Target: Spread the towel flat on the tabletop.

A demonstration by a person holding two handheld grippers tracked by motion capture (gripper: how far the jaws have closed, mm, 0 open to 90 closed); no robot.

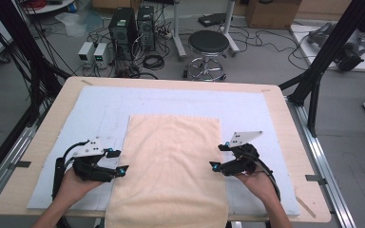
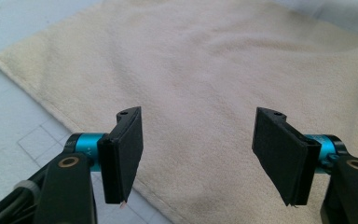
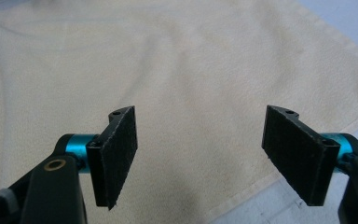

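A cream towel (image 1: 171, 166) lies flat on the pale blue mat (image 1: 100, 109), its near end hanging over the table's front edge. My left gripper (image 1: 117, 161) hovers open at the towel's left edge, jaws pointing right across it. In the left gripper view the towel (image 2: 214, 70) spreads under the wide-apart jaws of the left gripper (image 2: 200, 154). My right gripper (image 1: 217, 157) is open at the towel's right edge, pointing left. The right gripper view has the towel (image 3: 168, 70) beneath the spread jaws of the right gripper (image 3: 205, 158), its hem running near the right jaw.
The wooden table (image 1: 47, 123) carries the mat with bare wood around it. Beyond the far edge stand a black stool (image 1: 208, 45), computer towers (image 1: 123, 26) and cables on the floor. Black frame posts (image 1: 323, 57) rise at right.
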